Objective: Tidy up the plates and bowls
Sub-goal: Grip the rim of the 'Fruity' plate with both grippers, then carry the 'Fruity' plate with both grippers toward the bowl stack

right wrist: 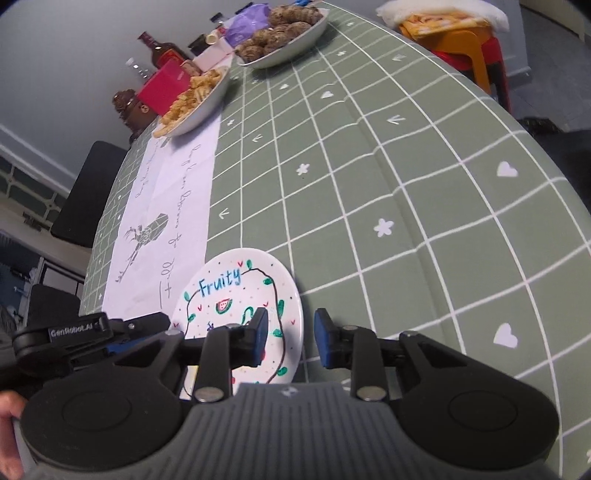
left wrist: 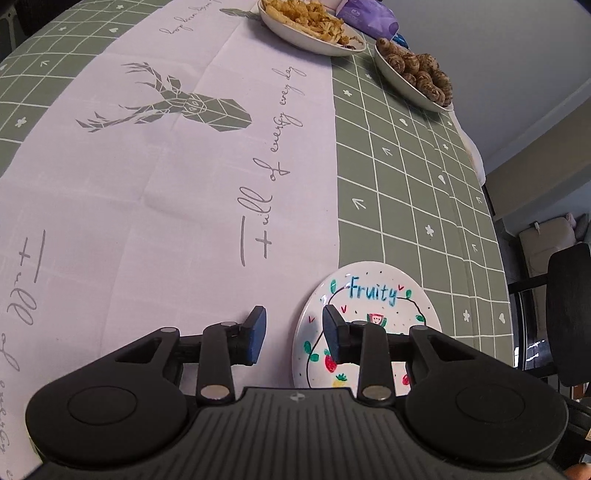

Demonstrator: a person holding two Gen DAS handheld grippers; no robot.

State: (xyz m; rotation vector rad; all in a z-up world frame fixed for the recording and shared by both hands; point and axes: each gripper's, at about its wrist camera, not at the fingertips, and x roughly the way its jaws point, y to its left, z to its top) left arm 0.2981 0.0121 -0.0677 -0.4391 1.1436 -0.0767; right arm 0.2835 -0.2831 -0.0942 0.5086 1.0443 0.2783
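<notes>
**Painted plate flat on the table, both grippers parted at its edges**

The painted plate (left wrist: 369,317) lies flat where the tablecloth's white centre meets its green checked border, near the table's close edge. The left gripper (left wrist: 294,334) straddles the plate's left rim and the right gripper (right wrist: 290,338) its right rim; both have their jaws apart, gripping nothing. That two-sided stance suits a plate either just set down or about to be lifted.

Well beyond, a dish of fries (left wrist: 310,26) and a dish of brown roots (left wrist: 415,75) sit at the far end. The tablecloth (right wrist: 369,177) is smooth with faint creases. A black chair (left wrist: 569,317) and a grey wall (left wrist: 498,66) stand beyond the table.
</notes>
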